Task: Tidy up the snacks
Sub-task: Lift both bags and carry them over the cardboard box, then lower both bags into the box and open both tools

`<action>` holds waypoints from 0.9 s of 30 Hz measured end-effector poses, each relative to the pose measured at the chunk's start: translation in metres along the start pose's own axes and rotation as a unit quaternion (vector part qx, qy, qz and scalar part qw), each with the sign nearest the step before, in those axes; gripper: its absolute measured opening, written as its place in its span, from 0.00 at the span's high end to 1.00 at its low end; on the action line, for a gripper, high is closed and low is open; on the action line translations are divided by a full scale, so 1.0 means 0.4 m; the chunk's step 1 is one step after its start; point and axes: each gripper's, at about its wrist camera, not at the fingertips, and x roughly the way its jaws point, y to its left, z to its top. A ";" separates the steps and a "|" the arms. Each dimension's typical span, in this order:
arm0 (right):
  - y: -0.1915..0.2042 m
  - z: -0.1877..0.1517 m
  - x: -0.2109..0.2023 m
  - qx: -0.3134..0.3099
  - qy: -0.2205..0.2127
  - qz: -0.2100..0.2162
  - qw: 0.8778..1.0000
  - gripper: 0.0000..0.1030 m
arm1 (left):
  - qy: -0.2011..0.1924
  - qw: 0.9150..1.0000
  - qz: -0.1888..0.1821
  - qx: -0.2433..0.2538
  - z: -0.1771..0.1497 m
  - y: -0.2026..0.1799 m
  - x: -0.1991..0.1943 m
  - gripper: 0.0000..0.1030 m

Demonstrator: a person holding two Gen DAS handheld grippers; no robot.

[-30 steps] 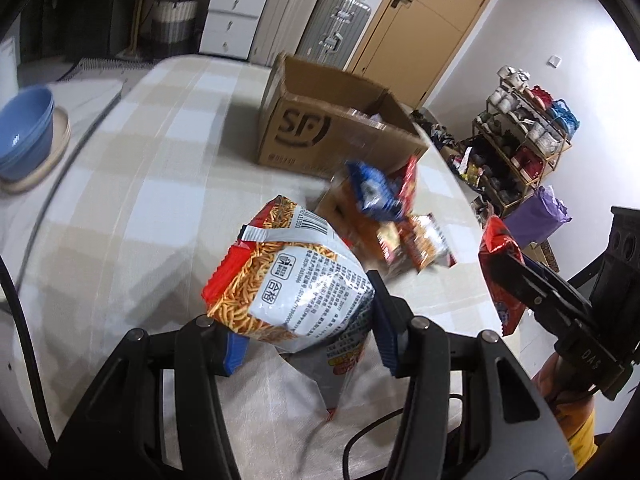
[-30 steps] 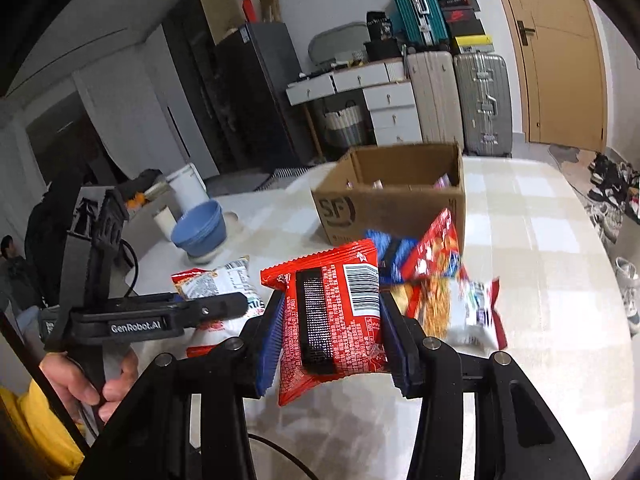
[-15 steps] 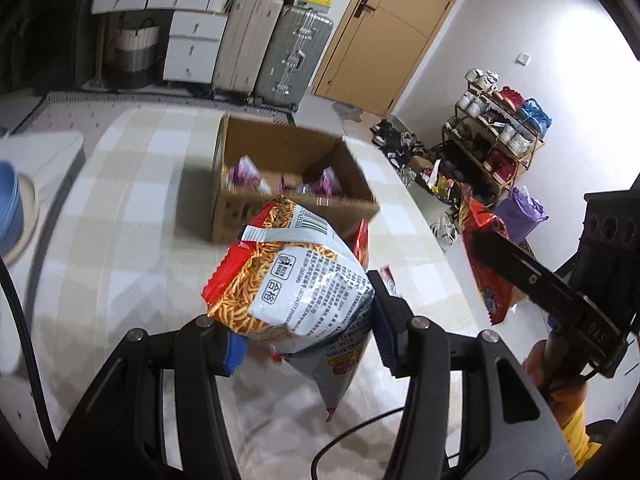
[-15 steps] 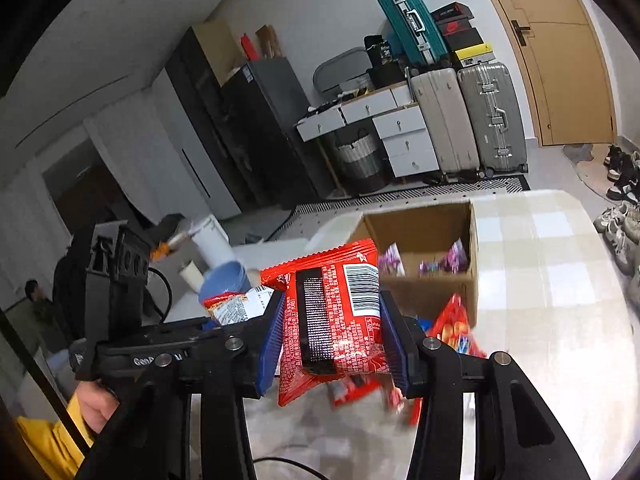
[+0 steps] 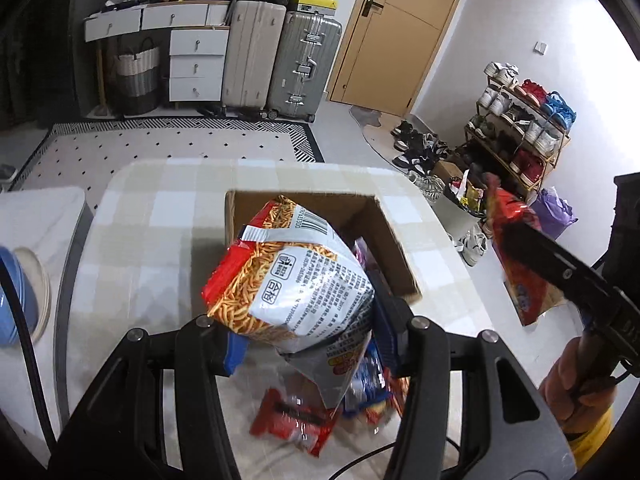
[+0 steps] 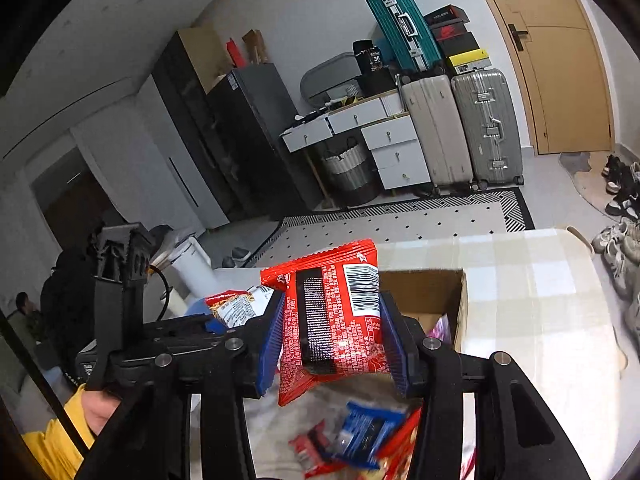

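My left gripper [image 5: 308, 336] is shut on a white and orange noodle snack bag [image 5: 292, 276], held above the near edge of an open cardboard box [image 5: 394, 236]. My right gripper [image 6: 334, 344] is shut on a red snack packet [image 6: 336, 316], held above the table just before the same box [image 6: 432, 292]. The right gripper with its red packet also shows in the left wrist view [image 5: 520, 264], to the right of the box. Several loose snack packets [image 5: 320, 408] lie on the table below both grippers; they also show in the right wrist view [image 6: 360, 436].
The box stands on a checked tablecloth [image 5: 140, 248] and holds a few small packets [image 6: 442, 328]. A blue bowl [image 5: 12, 300] sits on a side surface at the left. Suitcases [image 5: 280, 60], drawers and a shoe rack [image 5: 520, 120] stand beyond the table.
Both grippers have risen and moved forward toward the box with their packets. The box opening is now right under the left gripper's bag, and the loose packets have slid below the fingers.
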 end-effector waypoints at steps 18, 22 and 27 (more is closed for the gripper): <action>-0.154 0.001 0.320 0.021 0.104 -0.056 0.993 0.56 | 0.059 0.997 0.043 0.017 0.140 0.038 0.356 0.53; -0.179 -0.024 0.368 0.022 0.124 -0.063 0.990 0.56 | 0.072 0.996 0.045 0.026 0.130 0.041 0.420 0.53; -0.223 -0.053 0.415 0.035 0.148 -0.068 0.986 0.56 | 0.082 0.994 0.064 0.044 0.106 0.033 0.467 0.53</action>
